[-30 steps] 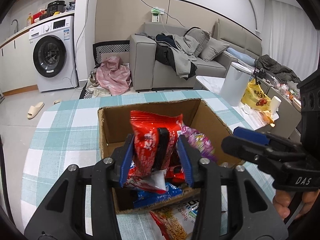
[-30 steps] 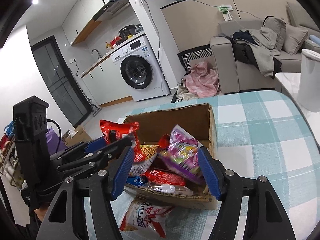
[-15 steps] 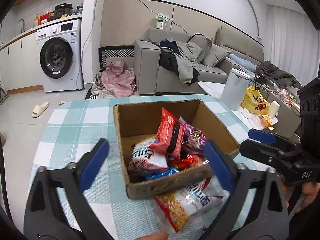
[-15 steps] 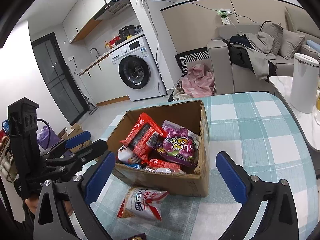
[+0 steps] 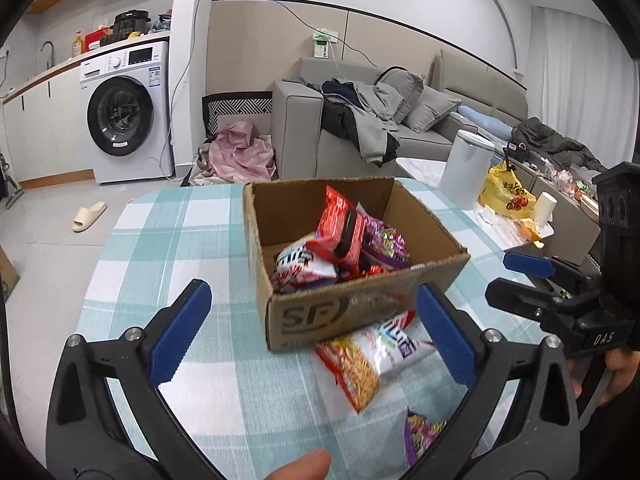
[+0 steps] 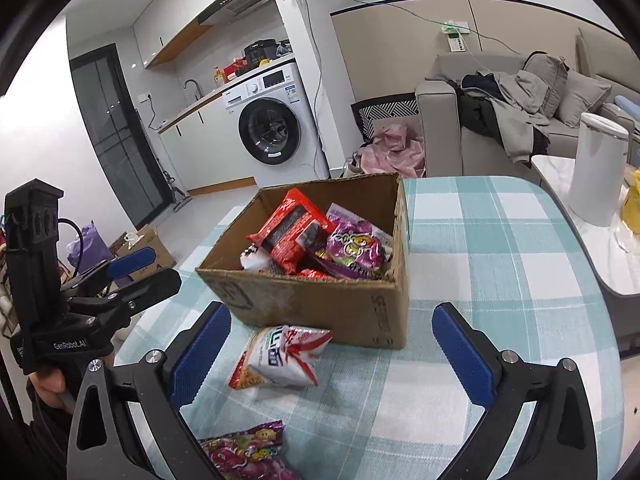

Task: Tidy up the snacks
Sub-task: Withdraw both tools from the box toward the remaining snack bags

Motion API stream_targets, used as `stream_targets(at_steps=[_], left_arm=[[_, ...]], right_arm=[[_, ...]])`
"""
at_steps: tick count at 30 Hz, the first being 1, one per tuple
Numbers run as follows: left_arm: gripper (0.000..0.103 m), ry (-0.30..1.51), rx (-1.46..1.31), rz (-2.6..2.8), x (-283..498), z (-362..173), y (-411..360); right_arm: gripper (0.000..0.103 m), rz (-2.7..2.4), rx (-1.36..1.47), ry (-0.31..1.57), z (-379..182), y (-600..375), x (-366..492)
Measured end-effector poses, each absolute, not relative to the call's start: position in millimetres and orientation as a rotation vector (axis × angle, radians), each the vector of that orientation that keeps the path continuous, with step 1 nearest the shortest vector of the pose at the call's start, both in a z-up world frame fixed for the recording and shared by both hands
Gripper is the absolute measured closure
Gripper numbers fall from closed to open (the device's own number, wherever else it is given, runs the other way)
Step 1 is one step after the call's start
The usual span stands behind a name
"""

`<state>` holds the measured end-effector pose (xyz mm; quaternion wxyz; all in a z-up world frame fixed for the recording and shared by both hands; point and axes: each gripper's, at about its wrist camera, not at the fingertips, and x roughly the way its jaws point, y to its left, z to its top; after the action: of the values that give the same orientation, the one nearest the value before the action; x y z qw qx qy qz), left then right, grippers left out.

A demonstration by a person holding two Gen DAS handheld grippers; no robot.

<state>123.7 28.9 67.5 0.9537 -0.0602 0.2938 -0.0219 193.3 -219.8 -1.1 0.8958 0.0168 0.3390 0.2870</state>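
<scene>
Checked tablecloth carries the box [image 6: 320, 304] as catch-all; both grippers, left [image 5: 312, 334] and right [image 6: 332, 354], jaws just sprung apart, empty, probably eyeing the noodle pack [image 6: 280, 358] just before it.

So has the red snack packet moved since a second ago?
Yes. The red snack packet was up between the left gripper's jaws above the cardboard box; now it lies inside, leaning on other packets, with the jaws just opened and empty.

Even, bright indoor light fills both views, seemingly from ceiling fixtures out of frame. Shadows on the worktop [image 6: 500, 280] are soft. Fisheye curvature bends walls near the black vignetted corners. Focus stays fairly sharp throughout.
</scene>
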Motion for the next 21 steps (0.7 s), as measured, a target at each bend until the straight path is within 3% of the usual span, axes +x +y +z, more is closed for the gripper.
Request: stream_targets(at_steps=[21], left_arm=[[0.001, 0.659, -0.120, -0.019, 77.5, 43.6, 26.2]], right_arm=[[0.000, 0.597, -0.005, 0.772, -27.1, -229.9, 153.0]])
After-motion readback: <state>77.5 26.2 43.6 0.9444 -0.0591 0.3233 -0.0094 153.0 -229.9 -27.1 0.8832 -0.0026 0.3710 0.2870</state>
